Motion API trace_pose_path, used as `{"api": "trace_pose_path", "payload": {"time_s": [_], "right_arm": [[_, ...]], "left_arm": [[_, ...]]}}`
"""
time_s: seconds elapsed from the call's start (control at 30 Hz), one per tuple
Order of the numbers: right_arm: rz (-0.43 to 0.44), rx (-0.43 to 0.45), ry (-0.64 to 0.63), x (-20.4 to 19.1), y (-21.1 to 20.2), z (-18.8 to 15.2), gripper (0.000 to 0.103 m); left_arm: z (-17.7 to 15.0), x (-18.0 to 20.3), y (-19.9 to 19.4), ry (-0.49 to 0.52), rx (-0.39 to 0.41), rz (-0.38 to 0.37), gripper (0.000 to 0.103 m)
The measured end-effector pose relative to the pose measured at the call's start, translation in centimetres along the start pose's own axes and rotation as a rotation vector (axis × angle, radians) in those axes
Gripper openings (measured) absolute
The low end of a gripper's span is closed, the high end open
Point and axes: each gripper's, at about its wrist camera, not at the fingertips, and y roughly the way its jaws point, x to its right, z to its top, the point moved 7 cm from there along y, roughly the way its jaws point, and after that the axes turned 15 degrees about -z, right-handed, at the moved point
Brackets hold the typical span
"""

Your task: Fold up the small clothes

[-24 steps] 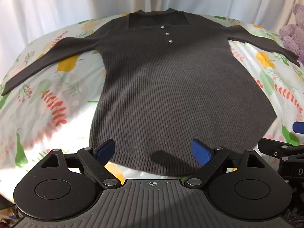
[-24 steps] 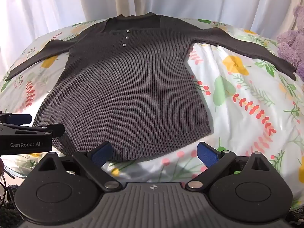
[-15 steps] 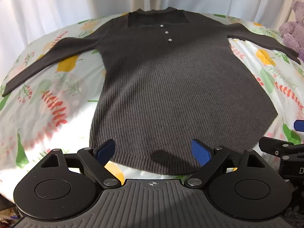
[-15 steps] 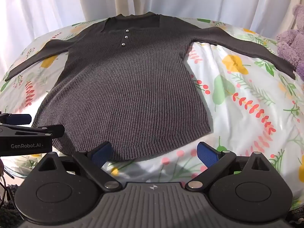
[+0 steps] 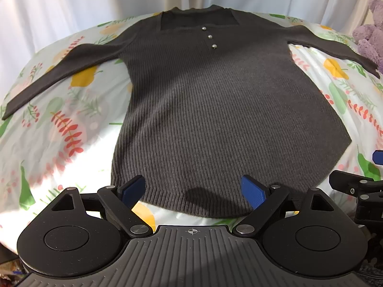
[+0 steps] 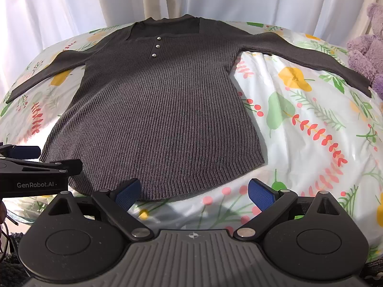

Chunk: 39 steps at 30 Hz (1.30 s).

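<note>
Only one readable text for you: "GenRobot.AI", white letters on the black side of the left tongs [image 6: 36,165], at about 9 o'clock in the right wrist view. In the left wrist view, the body of the right tongs [image 5: 359,186] at 3 o'clock shows no legible lettering. Nothing else can be read.

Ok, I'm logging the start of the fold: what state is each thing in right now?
sweater: flat, unfolded, sleeves spread out, front up
left hand-held gripper: open, empty, over the hem
right hand-held gripper: open, empty, near the hem corner
plush toy: at the cover's edge, untouched
</note>
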Motion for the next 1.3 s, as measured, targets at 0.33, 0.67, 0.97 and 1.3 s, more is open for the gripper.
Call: {"api": "trace_pose_path", "payload": {"time_s": [0.33, 0.67, 0.97, 1.3], "right_arm": [[0.007, -0.006, 0.002, 0.01, 0.15, -0.03, 0.097], [0.01, -0.011, 0.005, -0.07, 0.34, -0.03, 0.097], [0.01, -0.012, -0.001, -0.2, 0.35, 0.02, 0.097], [0.015, -0.008, 0.001, -0.2, 0.23, 0.05, 0.097]], "left_arm": [[-0.01, -0.03, 0.19, 0.0, -0.009, 0.002, 0.092], [-0.02, -0.1, 0.45, 0.0, -0.018, 0.002, 0.092], [-0.1, -0.15, 0.54, -0.003, -0.025, 0.0, 0.092], [-0.16, -0.34, 0.57, -0.008, -0.028, -0.002, 0.092]]}}
